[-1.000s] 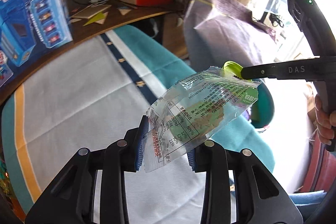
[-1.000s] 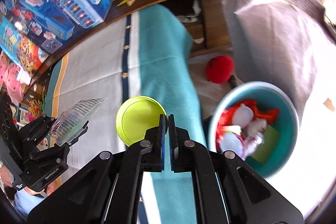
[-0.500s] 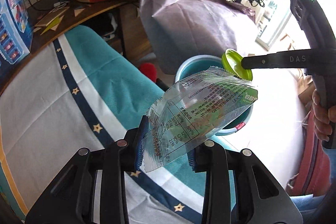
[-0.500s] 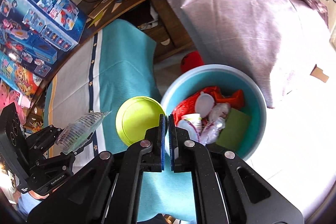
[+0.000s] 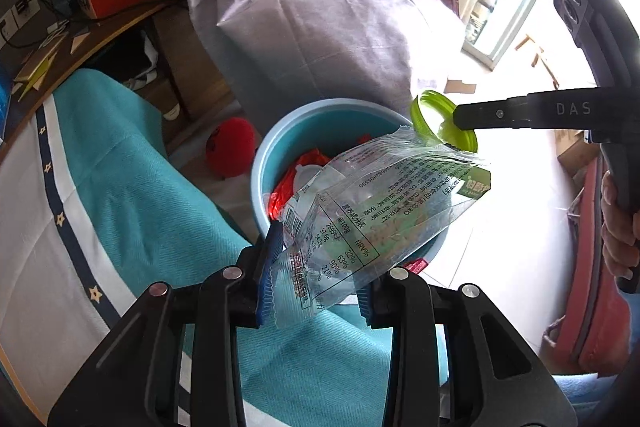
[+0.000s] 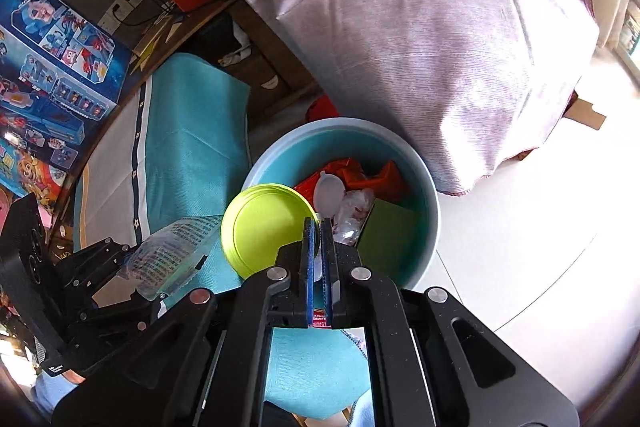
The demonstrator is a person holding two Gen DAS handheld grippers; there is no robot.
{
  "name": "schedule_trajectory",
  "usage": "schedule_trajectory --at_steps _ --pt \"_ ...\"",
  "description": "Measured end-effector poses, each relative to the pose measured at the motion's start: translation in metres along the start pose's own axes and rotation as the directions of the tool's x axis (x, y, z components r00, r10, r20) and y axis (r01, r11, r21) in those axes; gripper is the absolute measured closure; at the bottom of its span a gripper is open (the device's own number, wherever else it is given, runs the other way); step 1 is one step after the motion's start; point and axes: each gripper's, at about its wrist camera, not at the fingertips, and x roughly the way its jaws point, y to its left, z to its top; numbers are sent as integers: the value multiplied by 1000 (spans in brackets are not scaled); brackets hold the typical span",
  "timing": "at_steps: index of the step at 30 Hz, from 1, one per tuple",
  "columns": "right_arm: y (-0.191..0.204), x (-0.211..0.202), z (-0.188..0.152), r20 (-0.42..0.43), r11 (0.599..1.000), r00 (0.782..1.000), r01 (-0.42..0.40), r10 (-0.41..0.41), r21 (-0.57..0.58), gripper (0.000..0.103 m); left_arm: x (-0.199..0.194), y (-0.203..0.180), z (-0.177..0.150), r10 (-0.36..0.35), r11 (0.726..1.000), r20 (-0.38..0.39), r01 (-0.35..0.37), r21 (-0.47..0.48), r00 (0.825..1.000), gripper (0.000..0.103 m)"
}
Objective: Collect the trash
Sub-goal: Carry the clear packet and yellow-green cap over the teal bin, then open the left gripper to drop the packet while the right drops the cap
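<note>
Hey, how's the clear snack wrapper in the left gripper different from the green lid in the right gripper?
The wrapper is a clear, crinkled film printed with text; the lid is a rigid, plain lime-green disc. The left gripper holds the wrapper between pads set apart; the right gripper pinches the lid's rim with pads nearly touching. The wrapper looks longer than the lid is wide. Both are held over the blue bin of trash.

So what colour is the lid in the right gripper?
Lime green; the lid shows best in the right wrist view.

Right gripper (image 6: 317, 227) pinches green lid (image 6: 266, 229) over blue bin (image 6: 430, 211)
</note>
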Motion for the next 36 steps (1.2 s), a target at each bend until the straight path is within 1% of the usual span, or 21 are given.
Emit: schedule_trajectory --at_steps 8,13,29,30,31,32,34,36 --pt "-19 11 8 -22 1000 1000 15 -15 27 99 24 -5 12 -13 1000 -33 13 2 999 69" --pt "-25 23 11 -46 999 999 19 -17 42 99 38 -1 15 -22 1000 -55 21 -15 998 69" --pt "-24 28 22 -54 998 998 19 -16 58 99 63 16 22 -29 997 -85 23 -70 996 67" --pt "-24 28 22 -54 998 998 23 -20 57 99 64 16 23 -26 997 -86 20 -74 996 60" --pt "-24 29 22 -56 998 998 22 -19 57 99 64 17 23 -24 997 -83 17 -78 996 50" --pt "-24 29 23 -57 998 998 23 -20 57 99 64 18 24 -24 996 -81 17 -83 996 43" --pt "-23 30 23 -58 998 998 26 -23 56 99 62 20 24 -21 995 -72 14 -99 997 17" --pt "-23 32 23 -62 998 998 25 -22 57 99 58 22 23 -13 994 -61 6 -113 998 10"
